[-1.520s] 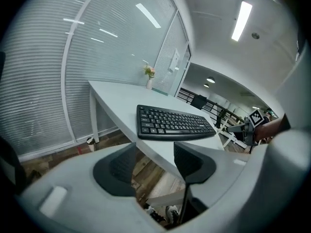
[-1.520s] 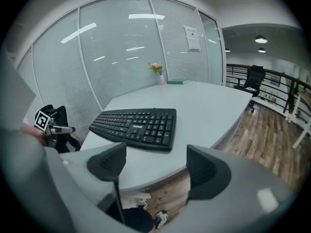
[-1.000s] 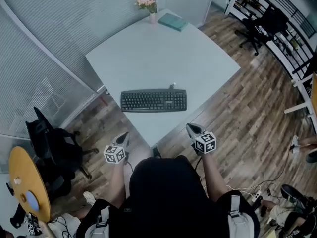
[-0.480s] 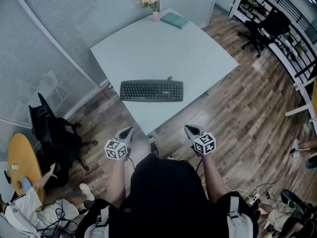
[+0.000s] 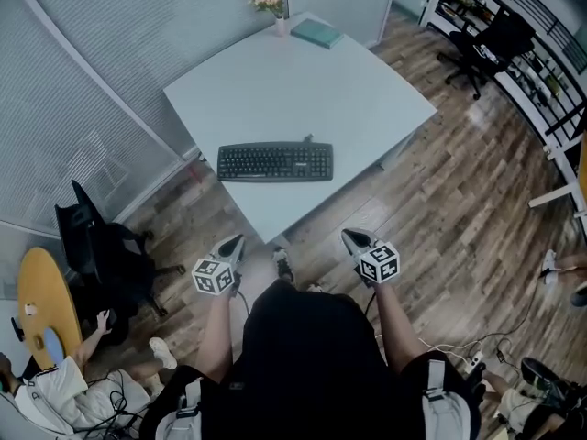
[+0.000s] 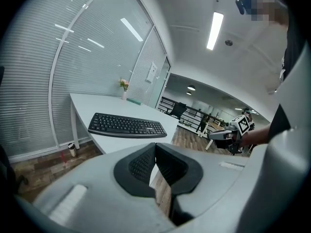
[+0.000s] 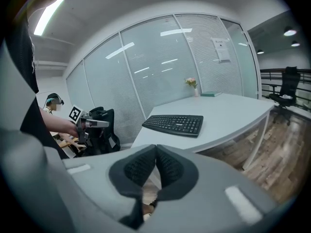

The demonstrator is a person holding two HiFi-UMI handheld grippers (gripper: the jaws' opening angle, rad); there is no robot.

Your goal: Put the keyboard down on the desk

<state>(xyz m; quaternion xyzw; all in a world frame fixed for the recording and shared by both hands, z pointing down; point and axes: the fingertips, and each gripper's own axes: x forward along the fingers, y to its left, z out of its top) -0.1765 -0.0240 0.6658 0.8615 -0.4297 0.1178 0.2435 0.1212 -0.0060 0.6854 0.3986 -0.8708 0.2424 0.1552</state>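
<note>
A black keyboard [image 5: 275, 162] lies flat near the front corner of the pale desk [image 5: 303, 99], also seen in the left gripper view as the keyboard [image 6: 127, 125] and in the right gripper view as the keyboard [image 7: 175, 124]. My left gripper [image 5: 234, 243] hangs in front of the desk corner, shut with nothing between its pads. My right gripper [image 5: 349, 236] is held level with it on the right, also shut and empty. Both stay well short of the keyboard, over the wooden floor.
A small vase of pink flowers [image 5: 272, 7] and a teal book [image 5: 316, 33] sit at the desk's far end. A black office chair [image 5: 101, 255] stands at the left, another chair [image 5: 491, 44] far right. A person [image 5: 55, 383] sits on the floor by a round yellow table [image 5: 41, 305].
The view has shifted slightly, so the desk and keyboard sit a little further left and up. Both grippers keep their places, shut. The seated person at lower left has moved.
</note>
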